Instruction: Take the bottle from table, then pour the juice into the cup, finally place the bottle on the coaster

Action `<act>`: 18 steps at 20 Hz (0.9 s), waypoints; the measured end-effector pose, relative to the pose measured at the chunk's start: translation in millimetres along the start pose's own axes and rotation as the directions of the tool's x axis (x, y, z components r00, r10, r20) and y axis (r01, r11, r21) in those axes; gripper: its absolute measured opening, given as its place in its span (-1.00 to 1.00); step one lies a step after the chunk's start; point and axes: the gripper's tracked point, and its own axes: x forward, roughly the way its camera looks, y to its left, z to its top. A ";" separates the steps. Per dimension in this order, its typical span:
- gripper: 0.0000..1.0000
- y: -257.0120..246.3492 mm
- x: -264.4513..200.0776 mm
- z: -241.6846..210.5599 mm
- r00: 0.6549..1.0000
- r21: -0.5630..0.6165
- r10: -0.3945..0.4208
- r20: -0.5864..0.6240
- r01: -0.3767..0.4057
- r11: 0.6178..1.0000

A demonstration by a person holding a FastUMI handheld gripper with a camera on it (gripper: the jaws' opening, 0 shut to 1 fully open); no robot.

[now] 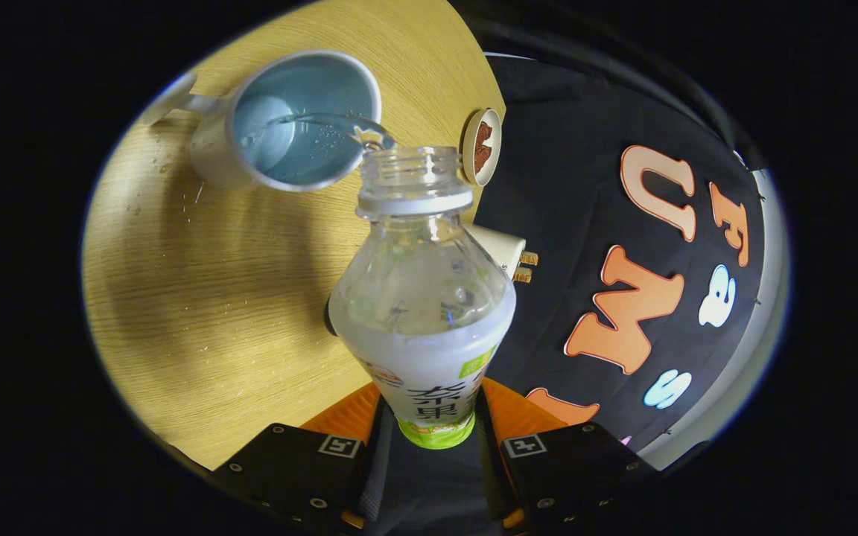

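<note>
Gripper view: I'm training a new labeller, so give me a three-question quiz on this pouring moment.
1. True or false: the gripper is shut on the clear plastic bottle.
2. Where is the clear liquid stream going? A) onto the wooden table B) into the pale blue mug C) onto the round coaster
3. Fill in: the bottle's mouth has no ____ on it.

Key: 1 true; 2 B; 3 cap. The fingers press the bottle's labelled lower body from both sides, and the coaster lies beyond the bottle's neck, beside the mug.

tongs (pixel 429 432), 2 square markers, small screws
</note>
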 end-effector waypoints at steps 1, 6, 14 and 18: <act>0.09 0.0 0.8 -0.8 1.000 -0.004 0.001 -0.002 -0.001 1.000; 0.09 -2.3 -0.3 -1.5 1.000 -0.022 0.000 -0.001 0.000 1.000; 0.09 -11.7 0.6 2.5 1.000 -0.070 -0.026 0.009 0.026 0.997; 0.09 -14.9 1.1 1.6 1.000 -0.090 -0.027 0.011 0.028 0.996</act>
